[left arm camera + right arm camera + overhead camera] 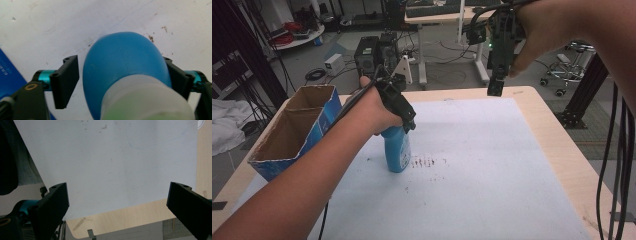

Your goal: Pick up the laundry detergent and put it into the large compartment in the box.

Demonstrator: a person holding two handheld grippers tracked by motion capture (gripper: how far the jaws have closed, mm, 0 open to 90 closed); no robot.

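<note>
Standing upright on the white mat [492, 165] just beside the cardboard box [292, 132], the blue bottle [396, 150], sitting directly between the left gripper [404, 117] jaws with a gap remaining on one side, the right gripper [496, 85] hanging wide open and empty, well apart.

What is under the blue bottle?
The blue bottle stands upright on the white mat, with brown crumbs scattered beside it. The patch of mat right beneath its base is covered, so anything there is hidden.
</note>
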